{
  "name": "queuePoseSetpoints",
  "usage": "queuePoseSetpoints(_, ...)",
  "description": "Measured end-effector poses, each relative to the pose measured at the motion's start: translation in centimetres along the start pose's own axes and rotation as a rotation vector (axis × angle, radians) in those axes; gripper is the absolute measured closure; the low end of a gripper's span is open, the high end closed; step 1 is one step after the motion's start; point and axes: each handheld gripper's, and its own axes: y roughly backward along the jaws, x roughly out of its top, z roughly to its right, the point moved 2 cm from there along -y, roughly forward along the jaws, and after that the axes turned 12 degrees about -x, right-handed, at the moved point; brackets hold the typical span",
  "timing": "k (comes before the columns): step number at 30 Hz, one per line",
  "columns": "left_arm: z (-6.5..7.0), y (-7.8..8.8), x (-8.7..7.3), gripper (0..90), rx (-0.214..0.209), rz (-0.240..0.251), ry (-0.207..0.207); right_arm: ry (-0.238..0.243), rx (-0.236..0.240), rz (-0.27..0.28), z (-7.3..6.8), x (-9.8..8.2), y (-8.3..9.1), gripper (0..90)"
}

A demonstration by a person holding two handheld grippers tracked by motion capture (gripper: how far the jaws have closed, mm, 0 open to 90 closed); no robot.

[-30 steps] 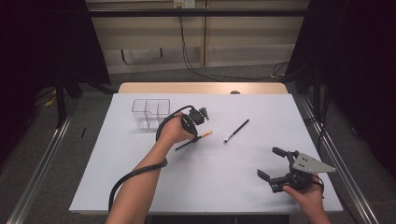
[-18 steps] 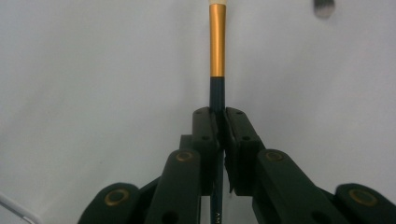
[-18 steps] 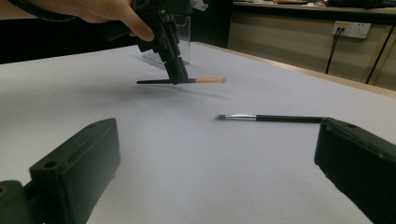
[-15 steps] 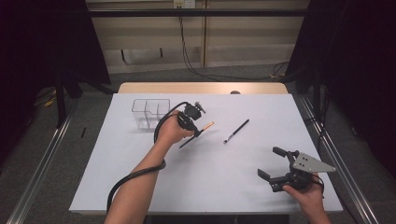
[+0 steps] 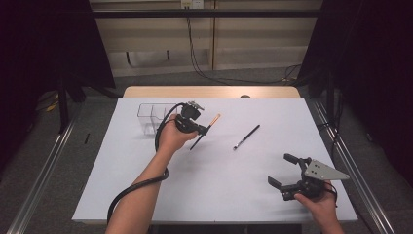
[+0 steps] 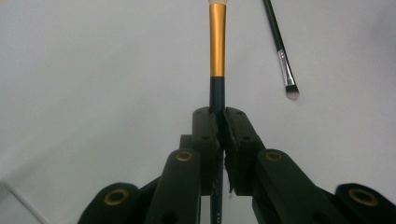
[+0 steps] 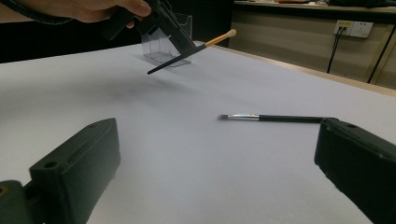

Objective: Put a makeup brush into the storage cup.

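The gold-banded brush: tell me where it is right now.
The gold-banded brush is clamped in the left tongs, lifted off the table left of centre, between the clear organizer and the black brush.

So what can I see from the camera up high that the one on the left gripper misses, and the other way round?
High view alone: the clear plastic organizer at the table's far left, the open right gripper near the right edge, both forearms, the trailing cable.

Left gripper view alone: a close look at the grip. The jaws are shut on the dark lower handle of the gold-handled makeup brush, whose gold section and pale tip point away from the camera.

Both: the left gripper holding that brush, and the thin black brush with its silver ferrule lying loose on the white tabletop.
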Motion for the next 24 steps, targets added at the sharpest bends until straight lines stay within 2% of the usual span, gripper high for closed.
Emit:
queuePoseSetpoints(2, 0.0, 0.2, 0.0, 83.6, 0.003, 0.014, -0.003, 0.001, -0.003, 0.001, 0.0, 0.0, 0.0, 0.0)
queuePoseSetpoints(3, 0.0, 0.6, -0.1, 83.6, 0.003, 0.069, 0.011, 0.0, 0.0, 0.0, 0.0, 0.0, 0.0, 0.0)
queuePoseSetpoints(4, 0.0, 0.6, -0.1, 83.6, 0.003, 0.069, 0.011, 0.0, 0.0, 0.0, 0.0, 0.0, 0.0, 0.0)
queuePoseSetpoints(5, -0.1, 1.0, -0.2, 83.6, 0.013, 0.102, 0.005, -0.001, 0.0, 0.001, 0.0, 0.0, 0.0, 0.0)
queuePoseSetpoints(6, -0.1, 1.0, -0.2, 83.6, 0.013, 0.102, 0.005, -0.001, 0.0, 0.002, 0.0, 0.0, 0.0, 0.0)
queuePoseSetpoints(7, 0.0, 1.3, -0.2, 83.6, 0.013, 0.132, 0.014, -0.001, 0.0, 0.002, 0.0, 0.0, 0.0, 0.0)
queuePoseSetpoints(12, 0.0, 1.8, -0.2, 83.6, 0.018, 0.172, 0.004, -0.002, -0.002, 0.002, -0.1, 0.0, 0.0, 0.0)
queuePoseSetpoints(15, 0.1, 2.4, -0.2, 83.6, 0.027, 0.235, -0.004, 0.001, 0.002, 0.002, -0.1, 0.0, -0.1, 0.0)
queuePoseSetpoints(18, 0.1, 2.6, -0.3, 83.6, 0.028, 0.258, -0.008, 0.001, 0.003, 0.003, -0.1, 0.0, -0.1, 0.0)
queuePoseSetpoints(20, 0.1, 2.8, -0.3, 83.6, 0.036, 0.287, -0.01, 0.0, 0.003, 0.002, -0.1, 0.0, -0.1, 0.0)
queuePoseSetpoints(21, 0.1, 3.0, -0.3, 83.6, 0.037, 0.321, -0.01, 0.001, 0.003, 0.004, -0.1, 0.0, -0.1, 0.0)
queuePoseSetpoints(22, 0.1, 3.0, -0.3, 83.6, 0.037, 0.321, -0.01, 0.001, 0.003, 0.004, -0.1, 0.0, -0.1, 0.0)
queuePoseSetpoints(24, 0.1, 3.2, -0.4, 83.6, 0.036, 0.351, -0.013, 0.001, 0.002, 0.002, -0.1, 0.0, 0.0, 0.0)
